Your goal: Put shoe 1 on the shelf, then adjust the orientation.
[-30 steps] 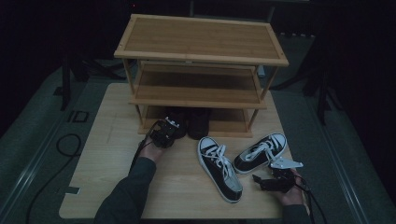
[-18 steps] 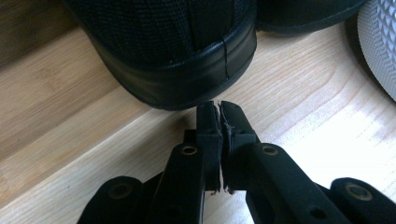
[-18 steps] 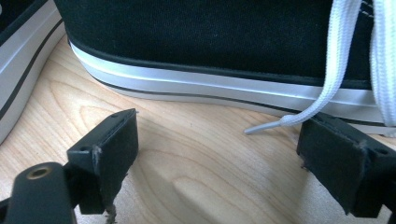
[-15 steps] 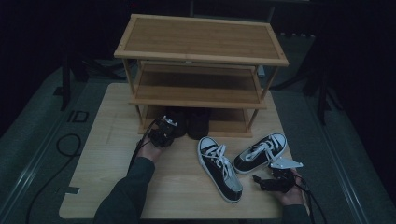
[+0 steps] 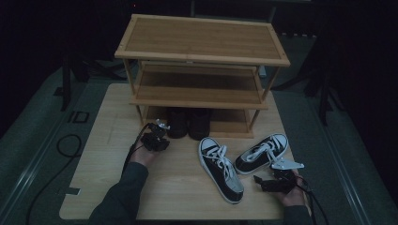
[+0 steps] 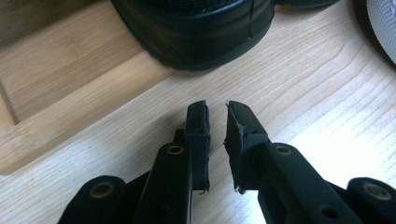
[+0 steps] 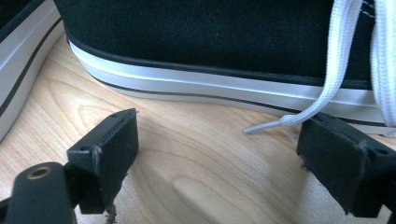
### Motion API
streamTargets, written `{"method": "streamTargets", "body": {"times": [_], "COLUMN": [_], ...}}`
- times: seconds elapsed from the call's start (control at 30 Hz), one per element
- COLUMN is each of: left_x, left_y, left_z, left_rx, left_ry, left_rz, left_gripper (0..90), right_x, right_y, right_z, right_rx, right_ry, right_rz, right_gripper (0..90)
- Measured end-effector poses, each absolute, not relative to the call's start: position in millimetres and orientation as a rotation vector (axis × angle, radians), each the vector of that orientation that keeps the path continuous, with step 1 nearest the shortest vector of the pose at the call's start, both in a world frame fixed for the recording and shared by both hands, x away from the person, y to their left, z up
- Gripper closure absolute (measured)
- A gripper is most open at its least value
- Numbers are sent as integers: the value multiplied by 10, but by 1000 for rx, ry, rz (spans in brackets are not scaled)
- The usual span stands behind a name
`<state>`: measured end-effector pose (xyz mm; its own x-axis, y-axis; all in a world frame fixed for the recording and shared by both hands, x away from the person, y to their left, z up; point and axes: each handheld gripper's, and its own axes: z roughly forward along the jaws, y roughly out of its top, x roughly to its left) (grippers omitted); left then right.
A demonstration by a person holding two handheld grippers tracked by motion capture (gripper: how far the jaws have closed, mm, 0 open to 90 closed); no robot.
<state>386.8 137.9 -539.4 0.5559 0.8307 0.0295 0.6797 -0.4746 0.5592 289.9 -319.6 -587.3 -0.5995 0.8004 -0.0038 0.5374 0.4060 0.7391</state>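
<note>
Black leather shoes (image 5: 187,123) on rack's bottom shelf, frame centre, left gripper (image 5: 158,133) just beside | left gripper view: jaws narrowly parted, just been opening, empty; shoe heel (image 6: 196,28) straight ahead, apart | right gripper view: right gripper (image 7: 233,149) wide, empty, black-and-white canvas sneaker (image 7: 224,51) broadside ahead.

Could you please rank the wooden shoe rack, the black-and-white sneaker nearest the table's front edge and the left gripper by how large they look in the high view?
1. Wooden shoe rack, by far the largest.
2. Black-and-white sneaker.
3. Left gripper, the smallest, though its hand hides part of it.
</note>
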Motion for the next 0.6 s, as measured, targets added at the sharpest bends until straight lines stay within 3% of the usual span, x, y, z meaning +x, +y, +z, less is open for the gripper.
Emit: {"method": "streamTargets", "body": {"times": [0.6], "left_x": [3685], "left_y": [1566], "left_z": [-5478], "left_rx": [2274], "left_ry": [1179], "left_rz": [468], "left_gripper": [668], "right_x": [2913], "right_y": [-3174], "right_z": [-5848], "right_rx": [1188], "right_ry": [2300], "right_rz": [987], "right_gripper": [152]}}
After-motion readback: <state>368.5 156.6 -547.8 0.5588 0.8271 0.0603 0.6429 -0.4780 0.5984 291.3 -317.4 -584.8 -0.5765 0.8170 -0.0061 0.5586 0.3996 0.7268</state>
